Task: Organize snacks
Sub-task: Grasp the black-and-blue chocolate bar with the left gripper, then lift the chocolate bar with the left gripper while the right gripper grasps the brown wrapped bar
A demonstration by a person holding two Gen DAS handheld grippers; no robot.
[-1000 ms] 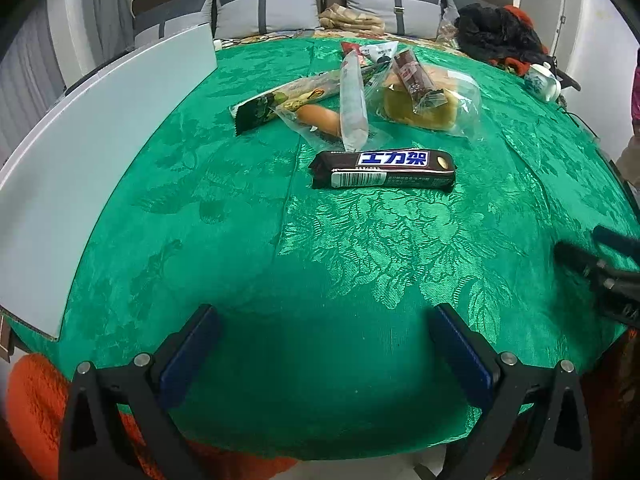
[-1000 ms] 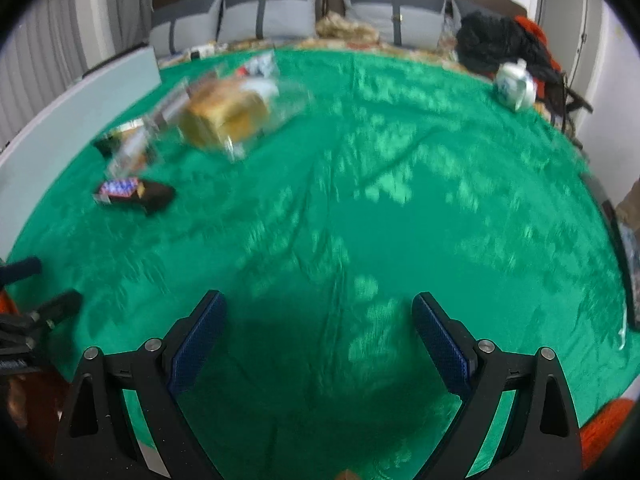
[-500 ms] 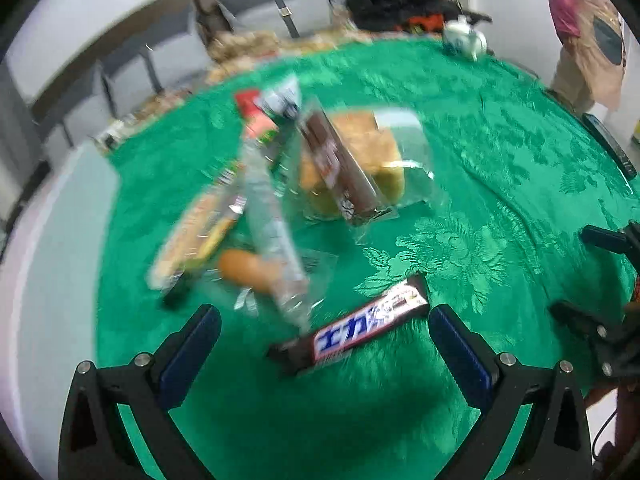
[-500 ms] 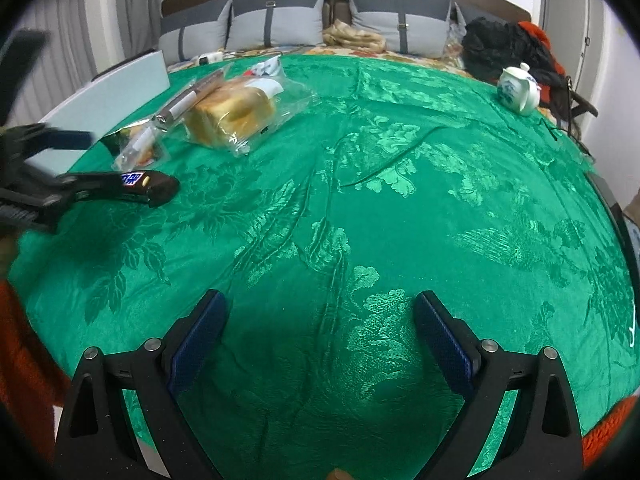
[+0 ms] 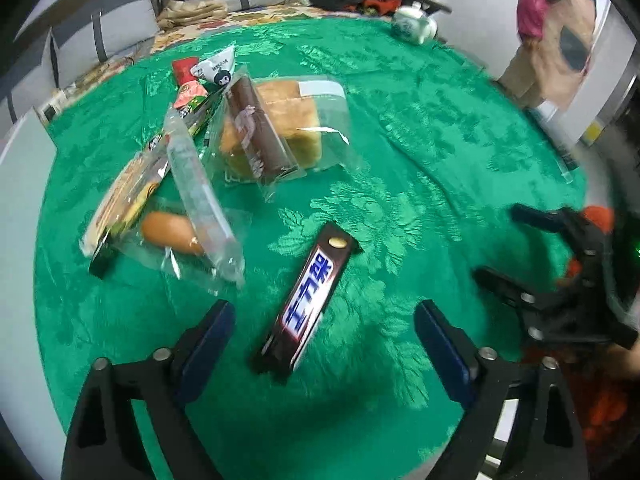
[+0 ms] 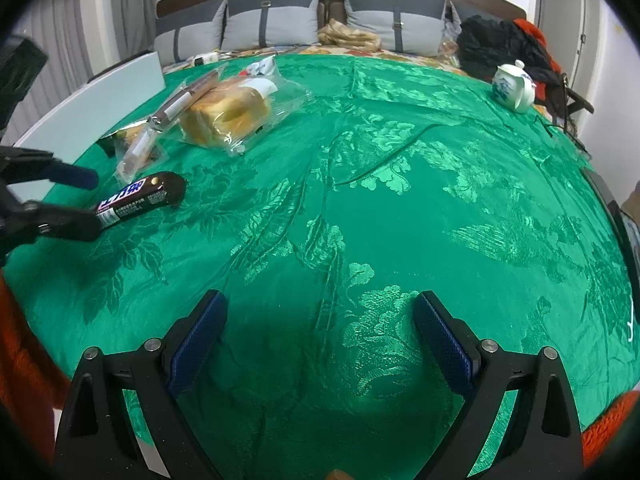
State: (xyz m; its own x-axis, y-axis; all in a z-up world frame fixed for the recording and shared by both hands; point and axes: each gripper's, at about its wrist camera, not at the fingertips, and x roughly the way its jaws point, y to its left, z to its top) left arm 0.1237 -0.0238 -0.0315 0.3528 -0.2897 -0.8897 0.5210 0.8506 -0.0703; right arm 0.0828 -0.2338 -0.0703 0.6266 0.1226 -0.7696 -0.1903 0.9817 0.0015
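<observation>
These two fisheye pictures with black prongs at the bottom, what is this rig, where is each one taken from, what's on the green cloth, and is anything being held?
There is no robot. A person carries a two-fingered clamp in each hand, each with a camera looking along its fingers.

One picture is from the left hand-held gripper, open over a Snickers bar lying on the green tablecloth. Beyond it lie a bagged bread loaf, a brown wrapped stick, a clear tube packet, a wrapped sausage and a long flat packet.

The other is from the right hand-held gripper, open over bare cloth. It shows a teapot and a white board.

Nothing is held.
</observation>
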